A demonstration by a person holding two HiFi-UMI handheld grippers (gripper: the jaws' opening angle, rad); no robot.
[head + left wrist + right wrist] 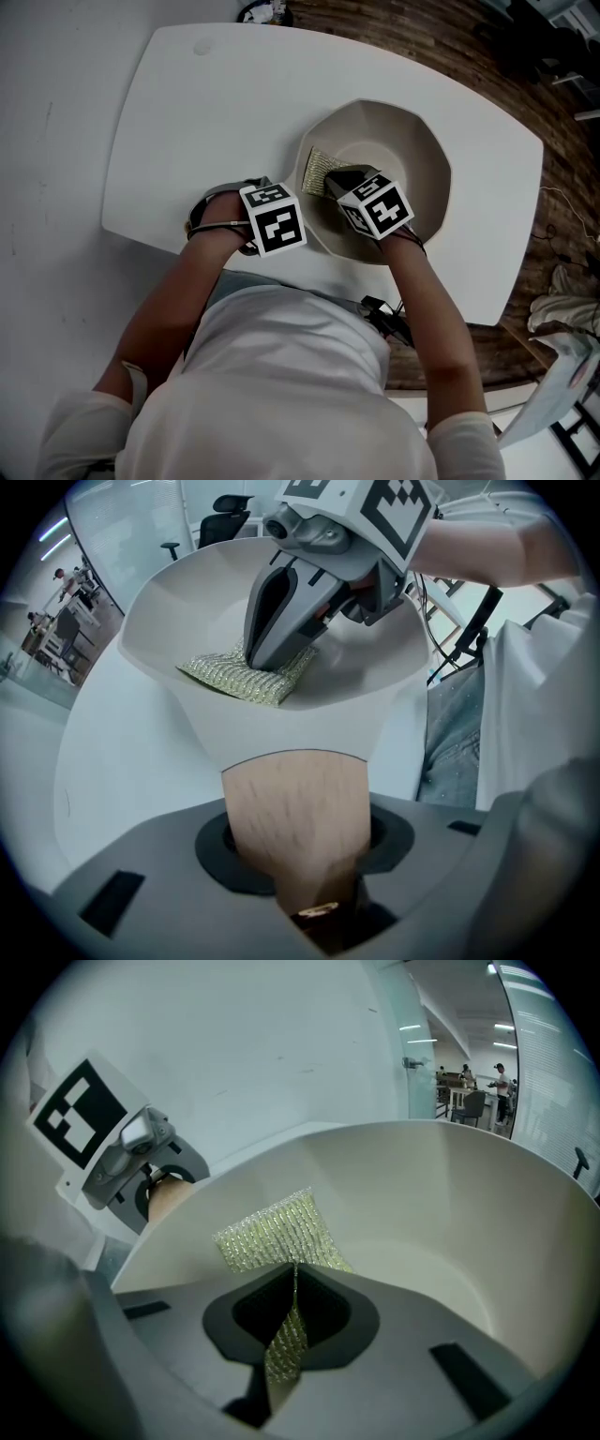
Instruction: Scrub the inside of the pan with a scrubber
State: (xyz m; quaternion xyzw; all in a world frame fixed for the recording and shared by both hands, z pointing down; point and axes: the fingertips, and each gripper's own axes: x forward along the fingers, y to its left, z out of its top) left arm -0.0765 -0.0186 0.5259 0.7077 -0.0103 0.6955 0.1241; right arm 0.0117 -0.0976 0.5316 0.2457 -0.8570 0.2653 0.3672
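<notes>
Left gripper view: wooden handle (295, 817) runs from jaws to pan (291, 728)

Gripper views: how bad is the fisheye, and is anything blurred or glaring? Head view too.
Left gripper view: strong fisheye, dark corners; the near handle is soft, the scrubber sharp. Right gripper view: same fisheye; pan evenly lit, no glare. Head view: soft flat light, faint shadows, floor dark.

L claw (296, 850) straight down, clamped on handle (295, 803); R claw (292, 1274) tilted fwd, pinching scrubber (277, 1227).
</notes>
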